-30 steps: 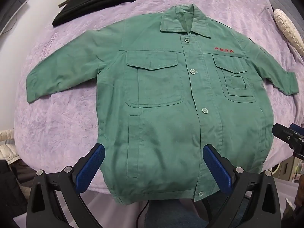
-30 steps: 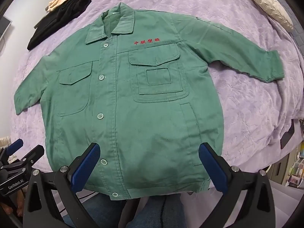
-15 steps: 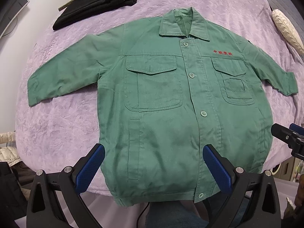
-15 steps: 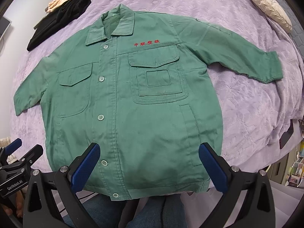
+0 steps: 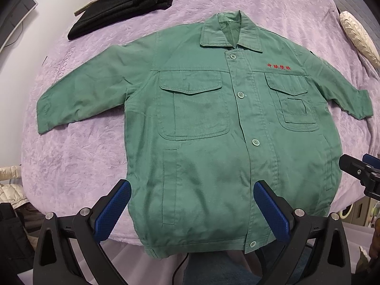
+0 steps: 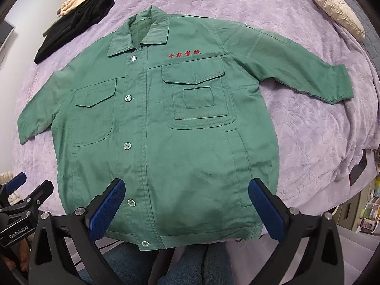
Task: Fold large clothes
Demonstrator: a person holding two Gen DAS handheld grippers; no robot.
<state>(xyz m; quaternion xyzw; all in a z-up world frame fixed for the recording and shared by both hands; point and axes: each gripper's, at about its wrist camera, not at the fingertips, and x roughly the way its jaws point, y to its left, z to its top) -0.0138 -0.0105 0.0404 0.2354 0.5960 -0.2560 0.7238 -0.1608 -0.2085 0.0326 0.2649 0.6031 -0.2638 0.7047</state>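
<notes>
Green cotton fills the left wrist view: the work jacket [image 5: 213,128] lies face up and buttoned on the purple bedspread [image 5: 71,161], sleeves spread wide so the folds can start clean, while the left gripper [image 5: 190,204] hovers over the hem with fingers [image 5: 111,210] wide apart and empty, and a black garment [image 5: 123,7] sits well clear past the collar. Over to the right wrist view, the right gripper [image 6: 185,201] hangs above the same hem, fingers [image 6: 266,213] spread and holding nothing, a cream pillow [image 6: 334,7] off at the far corner
</notes>
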